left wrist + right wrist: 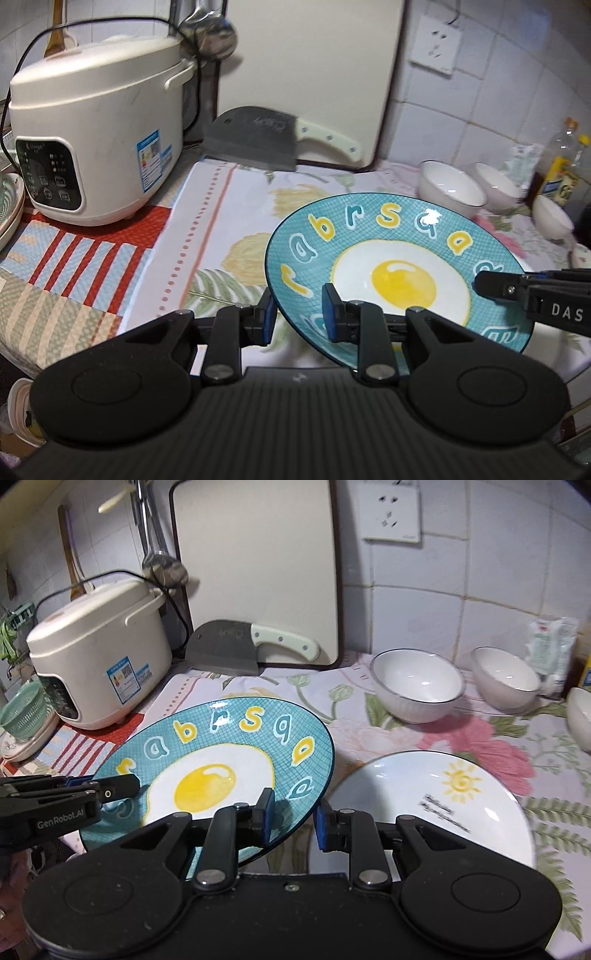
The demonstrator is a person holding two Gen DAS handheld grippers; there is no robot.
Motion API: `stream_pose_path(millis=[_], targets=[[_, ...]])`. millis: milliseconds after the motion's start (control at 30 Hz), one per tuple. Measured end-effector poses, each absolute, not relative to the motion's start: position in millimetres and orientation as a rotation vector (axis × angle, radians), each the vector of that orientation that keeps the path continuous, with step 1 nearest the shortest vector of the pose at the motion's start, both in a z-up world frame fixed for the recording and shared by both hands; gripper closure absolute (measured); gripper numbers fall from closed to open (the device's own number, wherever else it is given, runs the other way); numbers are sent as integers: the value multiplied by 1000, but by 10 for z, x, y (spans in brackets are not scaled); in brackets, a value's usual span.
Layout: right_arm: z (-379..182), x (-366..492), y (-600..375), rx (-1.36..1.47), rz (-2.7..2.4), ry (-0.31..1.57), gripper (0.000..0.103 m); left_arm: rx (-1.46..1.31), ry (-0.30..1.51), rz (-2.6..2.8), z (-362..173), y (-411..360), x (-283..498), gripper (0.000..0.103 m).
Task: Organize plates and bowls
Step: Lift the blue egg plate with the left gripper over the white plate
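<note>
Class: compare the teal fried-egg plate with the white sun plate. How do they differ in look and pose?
The teal plate shows a fried egg ringed by letters; the white plate shows a small yellow sun and dark text. The teal plate is tilted, both sets of jaws at its rim; the white plate lies on the floral cloth, ungripped. Both are round and empty.

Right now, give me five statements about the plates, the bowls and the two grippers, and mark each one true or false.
1. The blue fried-egg plate is gripped at its rim from two sides, by the left gripper and the right gripper. True.
2. The blue plate lies flat on the tablecloth. False: it is tilted and lifted off it.
3. The white sun plate sits to the right of the blue plate. True.
4. The cleaver lies inside a white bowl. False: it leans against the cutting board; the bowl looks empty.
5. The rice cooker has its lid open. False: the lid is closed.
</note>
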State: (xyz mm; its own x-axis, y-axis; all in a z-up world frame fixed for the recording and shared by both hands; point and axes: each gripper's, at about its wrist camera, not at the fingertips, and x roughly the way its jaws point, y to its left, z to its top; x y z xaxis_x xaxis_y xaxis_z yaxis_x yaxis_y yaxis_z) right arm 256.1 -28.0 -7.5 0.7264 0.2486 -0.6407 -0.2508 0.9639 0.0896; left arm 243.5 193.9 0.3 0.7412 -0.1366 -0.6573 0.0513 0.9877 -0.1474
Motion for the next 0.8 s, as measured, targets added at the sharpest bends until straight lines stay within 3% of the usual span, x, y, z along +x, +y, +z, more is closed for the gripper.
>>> stream_pose_path(millis=[367, 800], targets=[[294, 1959, -754, 12, 214, 654, 77, -92, 681, -171, 331, 1515, 1982, 79], [173, 1625, -1285, 45, 116, 646, 76, -44, 655, -264, 217, 969, 1778, 79]])
